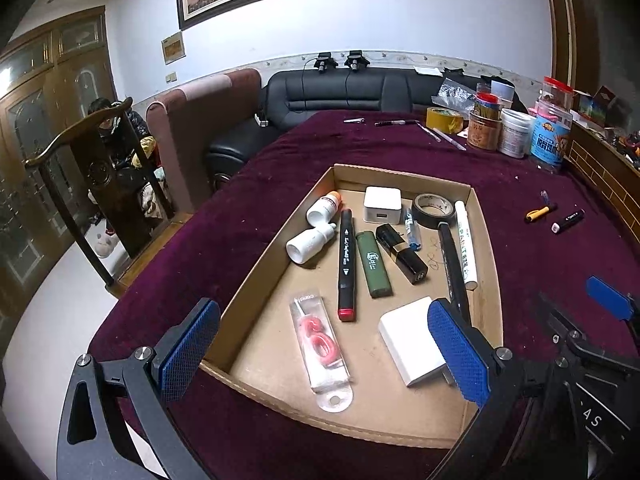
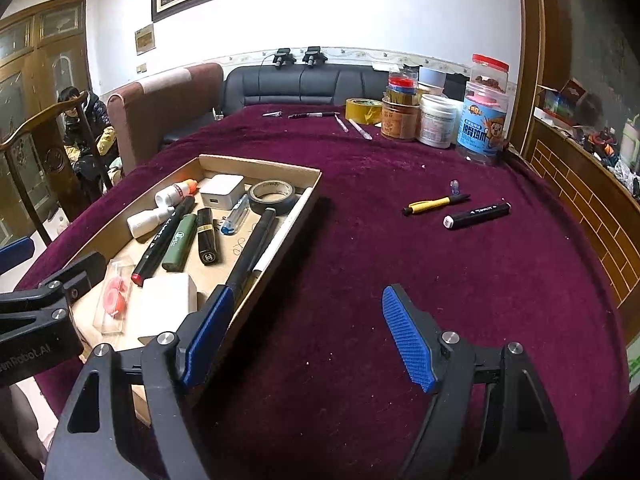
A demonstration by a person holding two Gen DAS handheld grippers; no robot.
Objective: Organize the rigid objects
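A shallow cardboard tray (image 1: 490,248) (image 2: 308,184) on the purple tablecloth holds two white bottles, markers, a green lighter (image 1: 373,264), a black lipstick (image 1: 401,254), a white charger cube (image 1: 382,205), a tape roll (image 1: 434,210), a packaged red item (image 1: 320,340) and a white block (image 1: 410,340). My left gripper (image 1: 324,350) is open and empty over the tray's near end. My right gripper (image 2: 308,334) is open and empty above bare cloth right of the tray. A yellow-black pen (image 2: 436,203), a black marker (image 2: 478,216) and a small clear cap (image 2: 455,187) lie loose on the cloth.
Jars, tubs and a yellow tape roll (image 2: 362,110) stand at the table's far right; several pens (image 2: 316,114) lie at the far edge. A black sofa (image 2: 304,84) and a wooden chair (image 1: 100,184) stand beyond. A brick-pattern ledge (image 2: 592,200) borders the right.
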